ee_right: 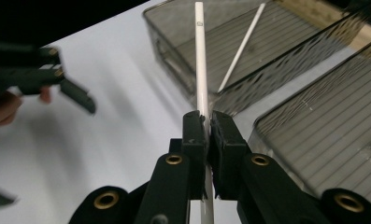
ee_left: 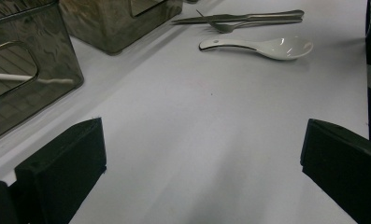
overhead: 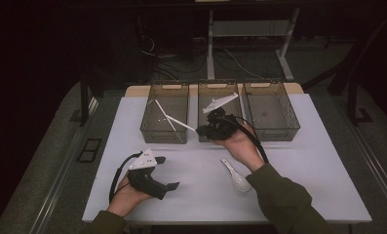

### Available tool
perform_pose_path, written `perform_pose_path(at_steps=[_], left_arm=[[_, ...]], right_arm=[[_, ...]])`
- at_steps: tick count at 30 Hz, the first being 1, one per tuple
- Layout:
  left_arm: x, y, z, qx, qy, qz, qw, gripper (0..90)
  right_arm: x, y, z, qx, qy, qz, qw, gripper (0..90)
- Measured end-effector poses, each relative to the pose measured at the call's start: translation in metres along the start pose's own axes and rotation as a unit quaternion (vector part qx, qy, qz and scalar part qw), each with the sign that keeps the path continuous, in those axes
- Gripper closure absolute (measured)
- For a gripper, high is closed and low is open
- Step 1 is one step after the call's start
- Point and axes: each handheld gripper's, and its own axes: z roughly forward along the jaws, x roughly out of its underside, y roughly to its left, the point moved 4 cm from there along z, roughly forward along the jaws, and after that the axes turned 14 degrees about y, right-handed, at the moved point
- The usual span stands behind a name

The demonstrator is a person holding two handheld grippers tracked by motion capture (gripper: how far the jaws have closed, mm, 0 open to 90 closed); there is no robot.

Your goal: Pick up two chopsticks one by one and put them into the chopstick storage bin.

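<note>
White chopstick (ee_right: 201,60) is pinched between the pressed jaws of the right gripper (ee_right: 207,122), reaching over the left bin (overhead: 165,113) where another chopstick (ee_right: 241,46) lies. Left gripper (overhead: 163,171) rests spread wide; its view also shows a ceramic spoon (ee_left: 262,45) and fork (ee_left: 241,19) on the table (ee_left: 197,140).

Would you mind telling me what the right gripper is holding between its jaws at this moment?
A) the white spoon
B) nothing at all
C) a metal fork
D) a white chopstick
D: in the right gripper view the right gripper has its jaws clamped on a thin white chopstick that points over the leftmost bin, while the white spoon lies on the table.
</note>
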Motion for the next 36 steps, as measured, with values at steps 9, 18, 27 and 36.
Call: perform_pose_path(at_steps=[9,18,27,36], left_arm=[[-0.001,-0.003,0.001,0.006,-0.003,-0.003,1.0,0.0],[-0.002,-0.004,0.001,0.008,-0.003,0.005,0.9999,0.0],[-0.002,-0.004,0.0,0.011,-0.007,0.008,0.9999,0.0],[-0.002,-0.005,0.0,0.012,-0.007,0.007,0.9999,0.0]], right_arm=[[-0.037,-0.013,0.027,0.028,0.022,0.025,0.9991,84.9],[-0.067,-0.029,0.058,0.042,0.042,0.048,0.9971,84.9],[-0.093,-0.041,0.087,0.052,0.057,0.076,0.9941,84.8],[-0.118,-0.039,0.113,0.062,0.08,0.084,0.9913,84.8]])
